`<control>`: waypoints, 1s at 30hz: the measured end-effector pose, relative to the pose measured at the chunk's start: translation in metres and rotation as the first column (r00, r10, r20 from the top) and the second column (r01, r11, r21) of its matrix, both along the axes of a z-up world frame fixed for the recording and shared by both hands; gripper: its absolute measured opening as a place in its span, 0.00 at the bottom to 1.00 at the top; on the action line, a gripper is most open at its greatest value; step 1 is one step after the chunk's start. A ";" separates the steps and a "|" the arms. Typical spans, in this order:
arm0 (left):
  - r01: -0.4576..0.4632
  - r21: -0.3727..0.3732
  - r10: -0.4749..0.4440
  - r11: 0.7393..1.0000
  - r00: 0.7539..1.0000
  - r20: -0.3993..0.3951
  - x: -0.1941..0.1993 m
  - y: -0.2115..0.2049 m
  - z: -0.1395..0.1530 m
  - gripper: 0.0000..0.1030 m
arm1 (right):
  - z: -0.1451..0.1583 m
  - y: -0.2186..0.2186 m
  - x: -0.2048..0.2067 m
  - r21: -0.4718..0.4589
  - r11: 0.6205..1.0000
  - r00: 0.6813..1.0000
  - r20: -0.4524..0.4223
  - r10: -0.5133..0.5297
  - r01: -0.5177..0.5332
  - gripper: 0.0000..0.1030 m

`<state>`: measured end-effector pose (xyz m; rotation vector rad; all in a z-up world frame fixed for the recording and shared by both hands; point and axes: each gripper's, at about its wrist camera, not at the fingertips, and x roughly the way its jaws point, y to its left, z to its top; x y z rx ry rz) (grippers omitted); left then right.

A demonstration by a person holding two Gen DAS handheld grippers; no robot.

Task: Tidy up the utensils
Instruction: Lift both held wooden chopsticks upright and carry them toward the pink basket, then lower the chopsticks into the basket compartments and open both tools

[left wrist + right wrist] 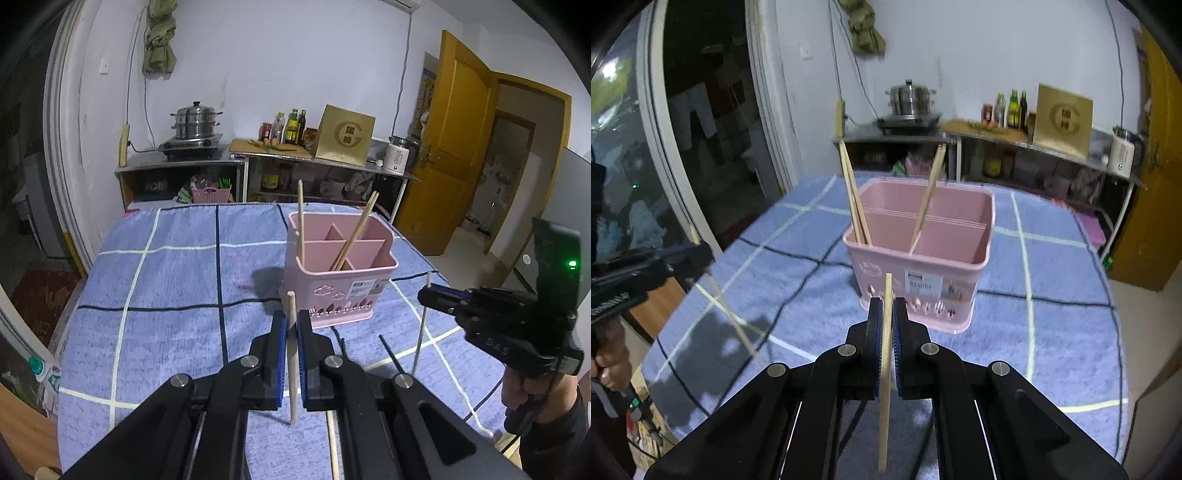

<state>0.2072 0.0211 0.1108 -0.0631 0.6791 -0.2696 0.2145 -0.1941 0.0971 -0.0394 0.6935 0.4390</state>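
A chopstick (292, 354) stands clamped upright in each gripper (291, 321).

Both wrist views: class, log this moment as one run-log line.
left gripper: shut on chopstick | right gripper: shut on second chopstick | pink caddy: three chopsticks inside | stage: carrying

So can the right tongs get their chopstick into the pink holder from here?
Probably yes. The right tongs are shut on a chopstick just before the pink holder, whose near compartments are open on top; only leaning chopsticks occupy one corner.
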 end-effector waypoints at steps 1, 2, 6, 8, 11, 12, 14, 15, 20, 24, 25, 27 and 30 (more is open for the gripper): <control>0.003 0.000 -0.003 1.000 1.000 0.005 -0.001 0.000 0.003 0.05 | 0.003 -0.001 -0.002 0.002 1.000 1.000 0.008 0.001 -0.001 0.05; 0.004 0.000 -0.004 1.000 1.000 0.008 -0.002 -0.001 0.005 0.05 | 0.007 -0.002 -0.005 0.004 1.000 1.000 0.021 0.000 -0.001 0.05; 0.013 0.000 -0.013 1.000 1.000 0.017 -0.004 -0.005 0.011 0.05 | 0.015 -0.005 -0.011 0.016 1.000 0.999 0.050 0.001 -0.001 0.05; 0.020 0.007 -0.020 1.000 1.000 0.024 -0.004 -0.009 0.015 0.05 | 0.018 -0.009 -0.013 0.020 1.000 0.998 0.061 -0.002 0.000 0.05; 0.028 0.012 -0.028 1.000 0.999 0.035 -0.003 -0.013 0.022 0.05 | 0.023 -0.013 -0.015 0.031 1.000 0.997 0.075 -0.003 0.001 0.05; 0.032 0.013 -0.032 0.999 0.999 0.039 -0.002 -0.014 0.024 0.05 | 0.025 -0.014 -0.016 0.034 0.999 0.997 0.081 -0.005 0.002 0.05; 0.041 0.014 -0.042 0.999 0.998 0.045 -0.001 -0.018 0.030 0.05 | 0.029 -0.017 -0.017 0.042 0.999 0.996 0.087 -0.005 0.001 0.05; 0.047 0.012 -0.048 0.999 0.998 0.047 0.000 -0.020 0.032 0.05 | 0.031 -0.017 -0.016 0.046 0.999 0.996 0.090 -0.004 -0.001 0.05; 0.071 0.005 -0.071 0.997 0.995 0.063 0.013 -0.029 0.049 0.05 | 0.045 -0.017 -0.013 0.054 0.999 0.992 0.125 -0.003 -0.003 0.05; 0.080 -0.002 -0.079 0.997 0.991 0.109 0.023 -0.036 0.071 0.05 | 0.062 -0.017 -0.008 0.072 0.997 0.986 0.168 -0.003 -0.009 0.05; 0.080 -0.002 -0.079 0.997 0.990 0.119 0.025 -0.037 0.076 0.05 | 0.066 -0.017 -0.006 0.076 0.997 0.984 0.177 -0.005 -0.008 0.05; 0.076 -0.001 -0.075 0.997 0.987 0.142 0.032 -0.039 0.087 0.05 | 0.077 -0.016 -0.001 0.091 0.996 0.979 0.202 -0.012 -0.007 0.05; 0.068 -0.003 -0.067 0.998 0.984 0.167 0.043 -0.042 0.100 0.05 | 0.089 -0.015 0.006 0.107 0.994 0.972 0.234 -0.020 -0.006 0.05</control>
